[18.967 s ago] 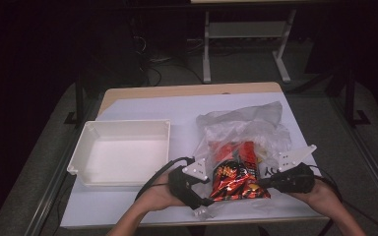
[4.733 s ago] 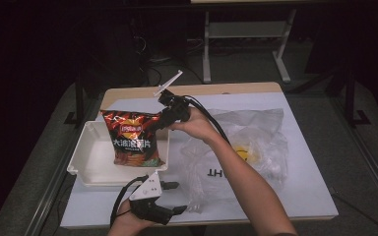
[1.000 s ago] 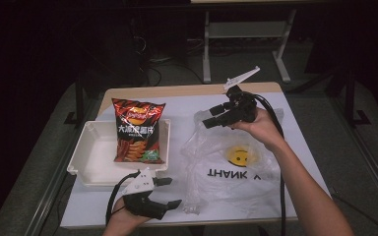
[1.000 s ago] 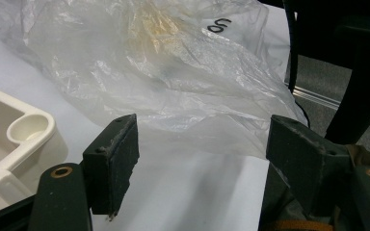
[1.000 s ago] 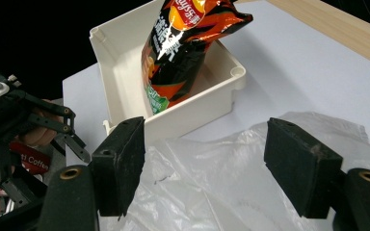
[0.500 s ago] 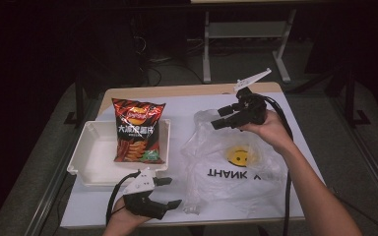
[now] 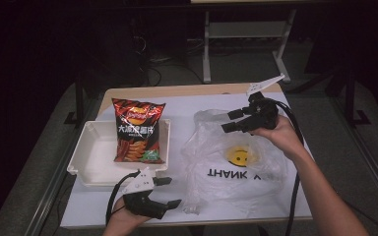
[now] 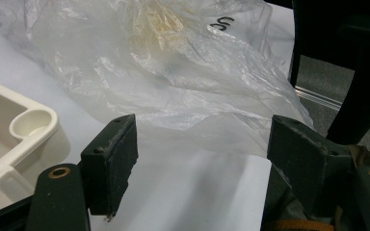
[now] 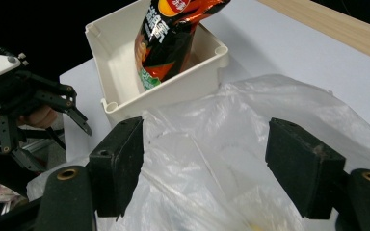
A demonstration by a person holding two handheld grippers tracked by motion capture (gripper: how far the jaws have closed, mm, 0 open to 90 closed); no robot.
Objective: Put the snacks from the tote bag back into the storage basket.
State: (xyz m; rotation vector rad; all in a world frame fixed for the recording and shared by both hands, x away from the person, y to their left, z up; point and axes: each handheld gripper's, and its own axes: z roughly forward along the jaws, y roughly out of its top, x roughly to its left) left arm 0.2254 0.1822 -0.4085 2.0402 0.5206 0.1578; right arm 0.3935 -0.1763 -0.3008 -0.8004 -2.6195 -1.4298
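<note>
Here, right gripper [image 7: 232, 120] jaws wide, empty, above plastic bag [image 7: 236, 172]

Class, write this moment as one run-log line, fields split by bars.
chip bag: leaning in white tray | plastic bag: flat on table | left tongs: open, by tray | right tongs: open, above plastic bag

The bag [image 7: 236, 162] is thin, clear plastic film, crinkled and faintly glossy, printed with black letters and a yellow face. The chip packet [image 7: 137, 130] is shiny foil-like plastic in red and black. The tray [image 7: 91, 164] holding it is smooth, matt cream plastic. The bench [image 7: 177, 91] shows a bare wood edge at the far side under a matt white sheet. Each tool's jaws look matt black and slightly rough.
</note>
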